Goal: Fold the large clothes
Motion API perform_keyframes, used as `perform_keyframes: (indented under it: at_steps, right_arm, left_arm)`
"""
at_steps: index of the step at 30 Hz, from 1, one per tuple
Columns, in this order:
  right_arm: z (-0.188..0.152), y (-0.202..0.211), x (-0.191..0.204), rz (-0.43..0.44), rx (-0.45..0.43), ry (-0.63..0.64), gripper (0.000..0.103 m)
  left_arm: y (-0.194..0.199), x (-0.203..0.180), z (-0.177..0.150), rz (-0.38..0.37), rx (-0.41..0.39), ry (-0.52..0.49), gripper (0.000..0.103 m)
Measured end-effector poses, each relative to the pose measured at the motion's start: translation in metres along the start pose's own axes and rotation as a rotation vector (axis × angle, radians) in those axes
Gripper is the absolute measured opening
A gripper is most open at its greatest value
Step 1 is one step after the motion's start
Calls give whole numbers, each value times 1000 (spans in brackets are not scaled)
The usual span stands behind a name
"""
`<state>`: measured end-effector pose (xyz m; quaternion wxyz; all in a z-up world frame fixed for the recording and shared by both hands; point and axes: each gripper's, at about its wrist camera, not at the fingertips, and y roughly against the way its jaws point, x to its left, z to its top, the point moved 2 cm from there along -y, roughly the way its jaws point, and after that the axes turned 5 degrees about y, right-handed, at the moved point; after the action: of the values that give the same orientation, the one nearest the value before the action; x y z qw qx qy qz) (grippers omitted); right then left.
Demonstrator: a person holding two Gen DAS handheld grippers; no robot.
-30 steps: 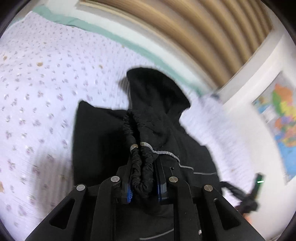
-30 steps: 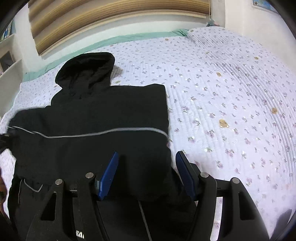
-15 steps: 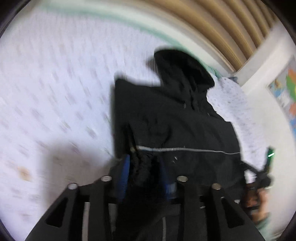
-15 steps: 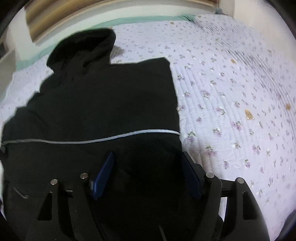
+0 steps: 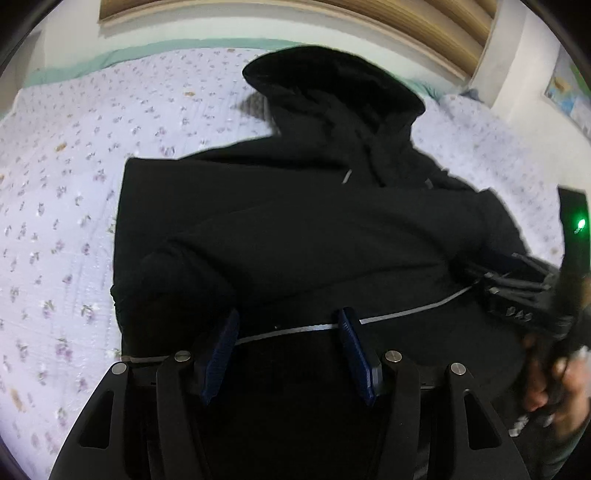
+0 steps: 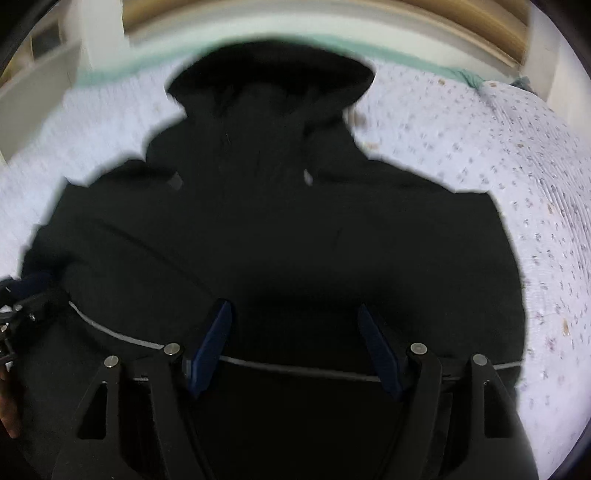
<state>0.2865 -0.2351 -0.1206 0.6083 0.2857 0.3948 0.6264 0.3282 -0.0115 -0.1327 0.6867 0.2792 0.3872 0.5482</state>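
The black hooded jacket [image 5: 303, 229] lies spread on the flowered bedspread [image 5: 62, 192], hood toward the slatted blind [image 5: 424, 22]; it looks thick, soft and floppy, best taken at hem corners or side edges. Both the left gripper [image 5: 288, 332] and right gripper [image 6: 295, 328] hover wide apart over it, gripping nothing.

Quilted bedspread [image 5: 66, 229], pale lilac with small floral sprigs, fills left side of left wrist frame and right side of right wrist frame. Mint-green band [image 5: 92, 66] runs along its far edge, upper left. Tan slatted blind [image 5: 424, 22] across top, white wall below it. Colourful map poster [image 5: 569, 96] at upper right. White shelving [image 6: 40, 74], blurred, upper left of right wrist frame.
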Motion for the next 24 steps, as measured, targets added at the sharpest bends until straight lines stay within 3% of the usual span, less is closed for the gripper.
perform_keyframes:
  at_steps: [7, 12, 14, 17, 19, 21, 24]
  right_arm:
    - [-9, -2, -4, 10, -49, -3, 75]
    - [-21, 45, -9, 65, -69, -12, 75]
    - [-35, 71, -7, 30, -103, 35, 75]
    - [-54, 84, -12, -47, -114, 50, 70]
    - [-64, 74, -20, -68, -67, 24, 61]
    - [-72, 61, -29, -28, -90, -11, 59]
    - [-76, 52, -29, -34, -150, -16, 59]
  left_arm:
    - [2, 0, -6, -2, -26, -3, 58]
    - [40, 1, -16, -75, -57, -1, 58]
    - [65, -2, -26, -133, -94, -3, 58]
    - [84, 4, -41, -140, -136, 17, 58]
    - [69, 16, -47, -115, -94, 56, 57]
    - [37, 32, -53, -131, -34, 109, 54]
    - [34, 40, -57, -175, -85, 136, 51]
